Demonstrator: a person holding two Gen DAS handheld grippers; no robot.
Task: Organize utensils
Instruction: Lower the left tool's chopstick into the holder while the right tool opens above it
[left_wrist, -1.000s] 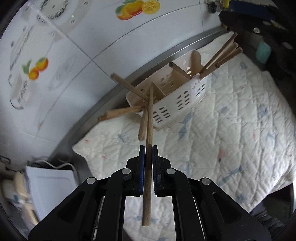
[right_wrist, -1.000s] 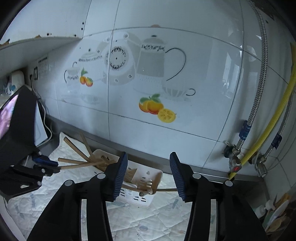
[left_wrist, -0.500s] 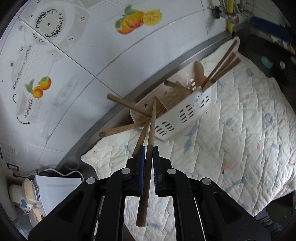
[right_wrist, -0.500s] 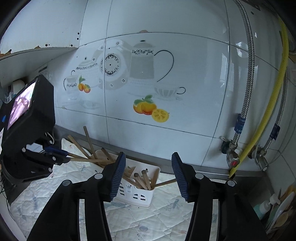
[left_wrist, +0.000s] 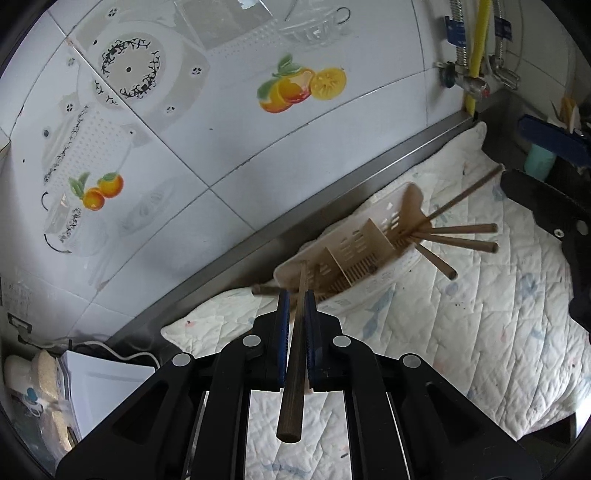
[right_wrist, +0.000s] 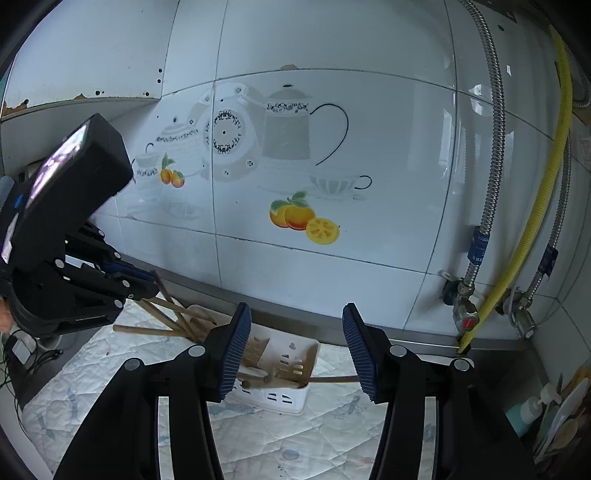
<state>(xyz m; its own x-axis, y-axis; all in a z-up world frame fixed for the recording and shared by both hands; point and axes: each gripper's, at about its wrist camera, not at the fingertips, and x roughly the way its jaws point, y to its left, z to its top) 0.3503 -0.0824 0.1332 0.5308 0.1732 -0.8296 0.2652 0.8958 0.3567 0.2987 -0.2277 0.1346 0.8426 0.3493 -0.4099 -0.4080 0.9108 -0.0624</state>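
Left gripper: blue pads closed tight on a wooden utensil handle, which runs lengthwise between them. The butt end sticks out toward the camera; the far end reaches over the near end of the white utensil caddy. Whether that tip touches the caddy cannot be told. The gripper points steeply down.

The caddy is slotted plastic with dividers and lies on a white quilted mat, close to the steel edge at the foot of the wall. From its far end compartment several wooden handles fan out to the right, along with one thin stick. Another wooden handle pokes out just left of the near end.

Right gripper: jaws about half open, nothing between the pads. It hangs above and in front of the caddy, apart from it. In this view the left gripper is at the left edge, holding its stick over a cluster of wooden handles that lean out of the caddy's left end.

Behind everything is a white tiled wall with teapot and orange decals. A yellow hose and braided metal hoses run down the right side to valves. White papers and a cable lie at lower left.
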